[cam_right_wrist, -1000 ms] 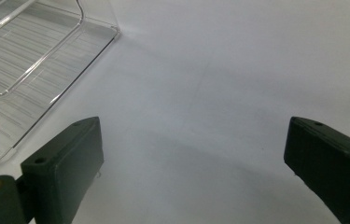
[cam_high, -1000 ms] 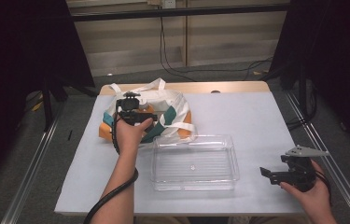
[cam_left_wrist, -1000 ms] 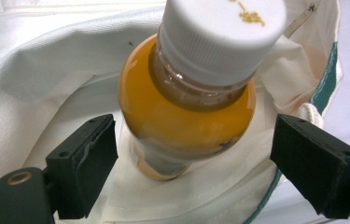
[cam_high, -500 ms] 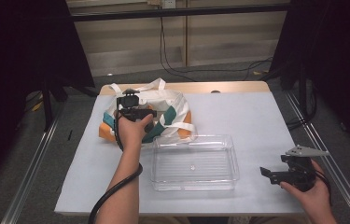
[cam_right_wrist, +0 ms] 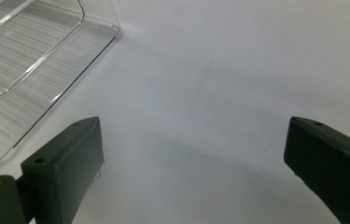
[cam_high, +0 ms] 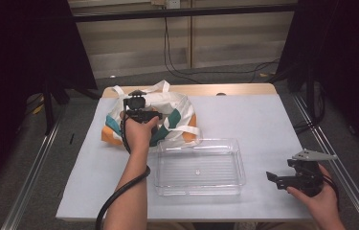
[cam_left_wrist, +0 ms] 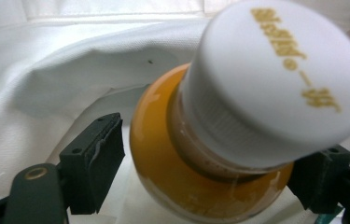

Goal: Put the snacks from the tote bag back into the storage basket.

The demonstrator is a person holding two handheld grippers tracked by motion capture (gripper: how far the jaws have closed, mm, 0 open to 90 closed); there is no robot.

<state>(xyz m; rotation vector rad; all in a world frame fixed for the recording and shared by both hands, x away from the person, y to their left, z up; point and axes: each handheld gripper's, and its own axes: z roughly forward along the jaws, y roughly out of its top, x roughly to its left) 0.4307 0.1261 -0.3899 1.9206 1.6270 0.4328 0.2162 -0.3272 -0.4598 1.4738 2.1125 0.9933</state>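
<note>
Where the high view looks down on the grey table: left gripper pushed into the mouth of a white cloth bag at the far left, right gripper resting low at the near right corner, clear plastic tray lying between, just beside the bag.

In the left gripper view: jaws set wide, either side of an orange bottle with a white cap, bottle lying inside the bag; contact with the pads unclear.

In the right gripper view: jaws spread wide over bare table, tray corner at upper left.
</note>
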